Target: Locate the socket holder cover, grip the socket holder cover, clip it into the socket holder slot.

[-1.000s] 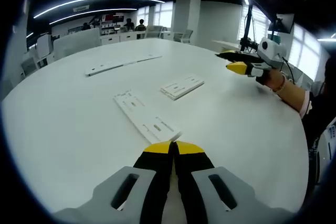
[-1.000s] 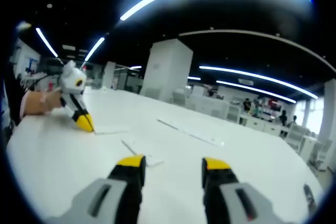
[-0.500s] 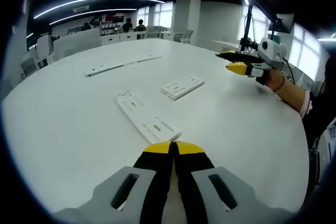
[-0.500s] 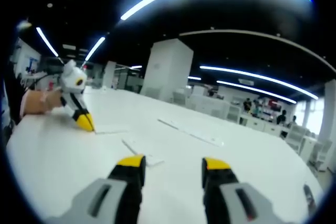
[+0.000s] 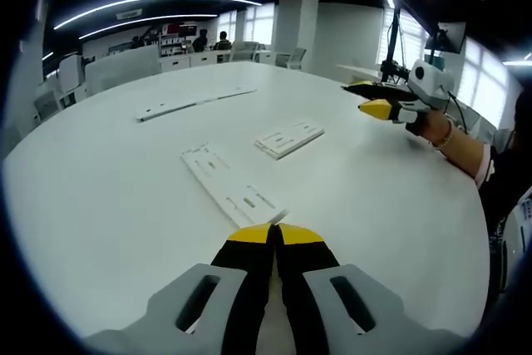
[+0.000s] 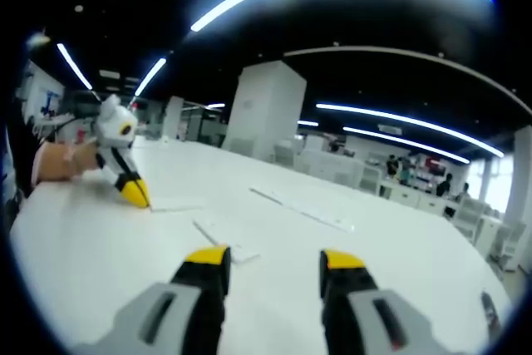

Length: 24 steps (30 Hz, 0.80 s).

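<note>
Socket holder cover: likely the short white slotted plate (image 5: 288,136) lying flat on the table (image 5: 100,205), at 12 o'clock from your left hand-held gripper (image 5: 274,234) and well apart from it; not yet gripped.
Socket holder slot: likely in the long white strip (image 5: 230,186), whose near end lies just beyond the left tips. A second long strip (image 5: 193,101) lies far off at 11 o'clock.
Left hand-held gripper: jaws pressed together, nothing between them.
Right hand-held gripper (image 6: 274,262): jaws spread, nothing held; seen from the left gripper view it hovers at 2 o'clock (image 5: 376,107).
Risk, selection: three white parts look alike; you may pick the wrong one.
Risk, grip: the cover lies flat and thin; your tips could skid it across the table.
Risk, clipping: the strip is unrestrained and may shift under pressure.
Markings: no brand, label or writing legible.
</note>
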Each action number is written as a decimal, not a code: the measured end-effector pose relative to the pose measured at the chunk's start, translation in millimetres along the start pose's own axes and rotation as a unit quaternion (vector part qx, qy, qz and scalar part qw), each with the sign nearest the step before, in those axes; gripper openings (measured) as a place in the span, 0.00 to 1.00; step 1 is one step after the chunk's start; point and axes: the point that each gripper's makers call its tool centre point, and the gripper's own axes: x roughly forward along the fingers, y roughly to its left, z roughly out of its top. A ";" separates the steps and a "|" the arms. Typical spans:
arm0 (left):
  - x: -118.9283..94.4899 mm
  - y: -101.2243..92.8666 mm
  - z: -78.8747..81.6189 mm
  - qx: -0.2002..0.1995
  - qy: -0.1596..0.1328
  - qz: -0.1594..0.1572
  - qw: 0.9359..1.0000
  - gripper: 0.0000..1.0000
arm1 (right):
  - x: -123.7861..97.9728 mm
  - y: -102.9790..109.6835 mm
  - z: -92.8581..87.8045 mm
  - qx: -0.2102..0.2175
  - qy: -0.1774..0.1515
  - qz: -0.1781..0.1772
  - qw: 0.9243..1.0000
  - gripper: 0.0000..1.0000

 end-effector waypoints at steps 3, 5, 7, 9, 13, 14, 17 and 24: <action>0.3 -0.7 -0.5 0.000 0.000 0.000 1.000 0.03 | -0.1 -0.3 -0.1 0.000 0.000 0.000 1.000 0.44; 0.3 -0.6 -0.5 0.000 0.000 0.000 1.000 0.03 | -0.1 -0.6 -0.1 0.000 0.000 0.000 1.000 0.44; 0.4 -0.6 -0.4 0.000 0.000 0.000 1.000 0.03 | 0.0 -0.7 -0.4 0.000 0.000 0.000 1.000 0.44; 0.5 -0.3 -0.3 0.000 0.000 0.000 1.000 0.03 | 0.0 -0.6 -0.5 0.000 0.000 0.000 1.000 0.44; 0.5 -0.2 -0.5 0.001 0.000 0.001 1.000 0.03 | 0.1 -0.3 -0.5 -0.001 0.000 0.001 1.000 0.44; 0.5 -0.4 -0.6 0.001 0.000 0.000 1.000 0.03 | 0.2 -0.6 -0.6 -0.001 0.000 0.000 1.000 0.44; 0.5 -0.4 -0.6 0.001 -0.001 0.000 1.000 0.03 | 0.0 -0.4 -0.5 -0.001 0.000 0.000 1.000 0.44; 0.6 -0.2 -0.7 0.003 -0.002 0.001 1.000 0.03 | -0.1 1.1 -0.5 -0.001 0.000 0.001 1.000 0.44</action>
